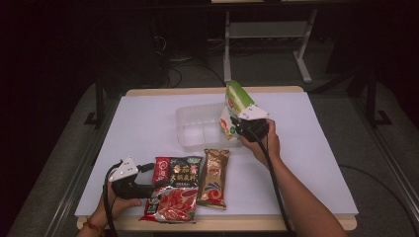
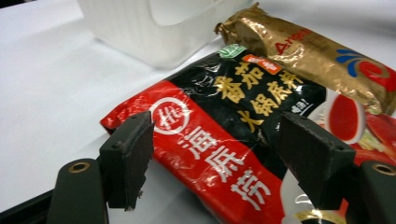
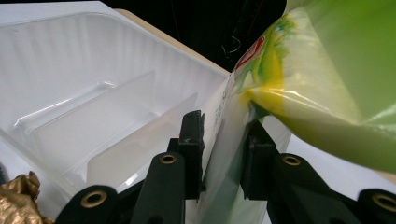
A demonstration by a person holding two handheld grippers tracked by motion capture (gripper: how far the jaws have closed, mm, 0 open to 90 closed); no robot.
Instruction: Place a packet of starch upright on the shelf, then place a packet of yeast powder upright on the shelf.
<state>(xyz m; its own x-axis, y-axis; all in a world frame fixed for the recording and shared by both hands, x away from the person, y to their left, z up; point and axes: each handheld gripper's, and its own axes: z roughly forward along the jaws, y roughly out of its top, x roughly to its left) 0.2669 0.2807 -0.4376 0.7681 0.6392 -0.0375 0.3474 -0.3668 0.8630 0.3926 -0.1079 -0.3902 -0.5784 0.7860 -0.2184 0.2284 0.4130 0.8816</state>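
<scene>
My right gripper [image 1: 236, 123] is shut on a green and white snack bag [image 1: 236, 102], holding it upright over the right end of a clear plastic bin [image 1: 197, 116]. Along its jaws the bag [image 3: 303, 84] is pinched between both pads, with the bin's dividers [image 3: 107, 116] just behind. My left gripper [image 1: 154, 185] stands open at the left edge of a red and black hotpot-base packet [image 1: 173, 190]. That packet [image 2: 224, 140] lies flat between the open jaws, and a gold packet [image 2: 308, 51] lies beside it on the right [image 1: 213, 178].
A white sheet [image 1: 148, 123] covers the wooden table, whose front edge [image 1: 247, 223] runs under the packets. Beyond the far edge are a dark floor, cables and a white frame [image 1: 267, 34].
</scene>
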